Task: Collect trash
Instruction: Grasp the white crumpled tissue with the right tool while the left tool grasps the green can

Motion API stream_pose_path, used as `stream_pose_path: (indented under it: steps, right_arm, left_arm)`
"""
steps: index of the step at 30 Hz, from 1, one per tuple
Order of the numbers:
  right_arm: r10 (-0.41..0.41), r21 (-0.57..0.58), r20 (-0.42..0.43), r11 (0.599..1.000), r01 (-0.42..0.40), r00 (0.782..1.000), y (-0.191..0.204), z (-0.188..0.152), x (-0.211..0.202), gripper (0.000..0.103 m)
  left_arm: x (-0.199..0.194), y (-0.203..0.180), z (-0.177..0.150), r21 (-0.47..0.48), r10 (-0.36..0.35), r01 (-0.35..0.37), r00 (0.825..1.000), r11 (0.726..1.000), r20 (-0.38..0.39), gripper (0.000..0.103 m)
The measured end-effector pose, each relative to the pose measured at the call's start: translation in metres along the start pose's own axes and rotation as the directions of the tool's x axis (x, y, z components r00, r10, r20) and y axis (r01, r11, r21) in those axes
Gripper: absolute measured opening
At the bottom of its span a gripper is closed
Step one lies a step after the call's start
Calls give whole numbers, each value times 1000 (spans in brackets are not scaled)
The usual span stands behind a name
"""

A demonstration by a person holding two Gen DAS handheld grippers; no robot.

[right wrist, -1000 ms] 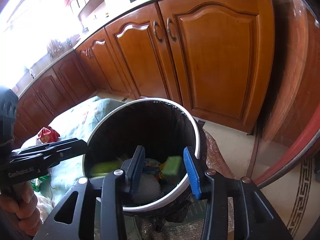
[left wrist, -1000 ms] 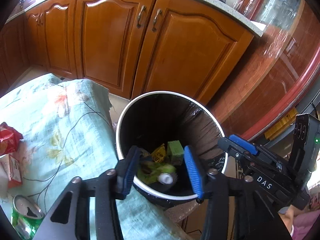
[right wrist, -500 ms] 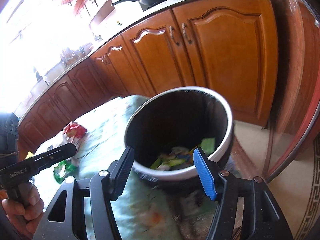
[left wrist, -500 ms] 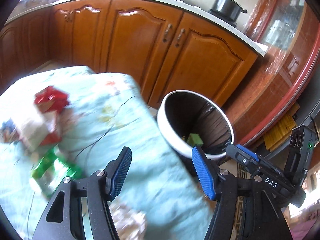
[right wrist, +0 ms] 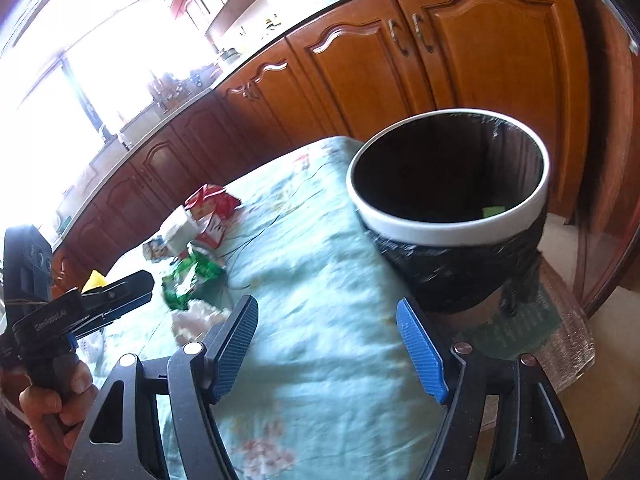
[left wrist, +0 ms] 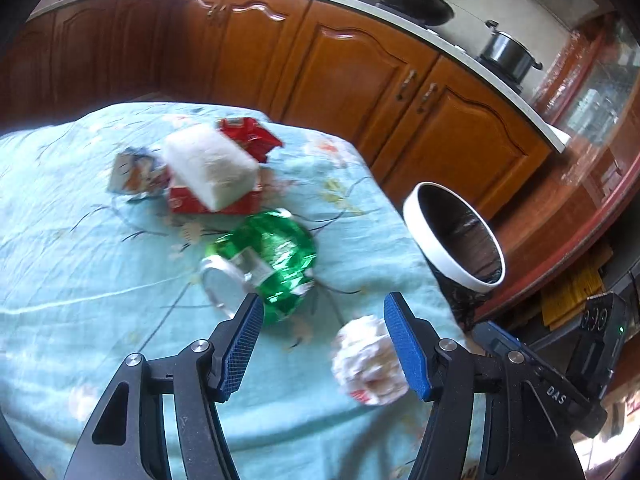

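My left gripper (left wrist: 324,344) is open and empty above the table's near edge. A crumpled white paper ball (left wrist: 366,362) lies just inside its right finger. A crushed green can (left wrist: 268,266) lies just beyond its left finger. Farther back sit a white block on a red box (left wrist: 212,174), a red wrapper (left wrist: 250,136) and a small printed wrapper (left wrist: 134,170). The white-rimmed bin (left wrist: 452,236) with a black liner stands at the table's right end. My right gripper (right wrist: 328,344) is open and empty over the cloth, left of the bin (right wrist: 448,220). The trash pile (right wrist: 192,256) lies far left.
A light blue flowered cloth (left wrist: 80,280) covers the table. Brown kitchen cabinets (left wrist: 360,64) run behind it, with a pot and a pan on the counter. The left gripper's body (right wrist: 76,308) and the hand holding it show at the left of the right wrist view.
Both grippers have pulled back from over the bin and swung left toward the table. The left one now faces the trash pile. Both jaws have opened wider.
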State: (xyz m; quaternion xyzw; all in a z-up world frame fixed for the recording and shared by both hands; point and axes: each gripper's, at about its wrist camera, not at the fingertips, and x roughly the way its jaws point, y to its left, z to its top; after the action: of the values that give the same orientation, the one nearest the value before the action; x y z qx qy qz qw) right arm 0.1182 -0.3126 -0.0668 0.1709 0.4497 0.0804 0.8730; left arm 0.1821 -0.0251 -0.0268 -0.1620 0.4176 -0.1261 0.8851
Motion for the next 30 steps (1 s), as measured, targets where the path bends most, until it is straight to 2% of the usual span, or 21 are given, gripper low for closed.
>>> stream_pose_path:
  steps: [11,15,22,25,26,27,28,30]
  right_arm:
    - [97,-53,-46,994,-99,994,49,-24,10,74]
    - [112,-63,-67,991,-116,991,60,-28,19,74]
    - [131,-61,-91,989,-137,987,66,-28,35,73]
    - [133,-61,-98,988,-139,986,66,-25,41,70]
    - [131,-67,-101,988,-138,986,67,-24,43,68]
    - [129,-73,-106,988,-137,986,69,-24,46,66]
    - [130,-77,-112,987,-139,985,69,-24,48,60]
    - [140,-85,-131,985,-151,982,71,-25,53,45]
  left_arm:
    - [-18,35,-8,-110,30,-31,1000,993,-8,62]
    - [-14,42,-2,-141,14,-16,1000,990,-16,62]
    - [9,41,13,-137,43,-46,999,990,-27,60]
    - [24,41,18,-124,66,-70,997,990,-41,47]
    - [29,42,18,-122,65,-71,996,990,-53,39]
    - [34,42,19,-122,61,-68,996,990,-63,36]
    - [38,42,19,-122,56,-64,996,990,-71,34]
    - [45,41,19,-110,54,-62,996,992,-76,23]
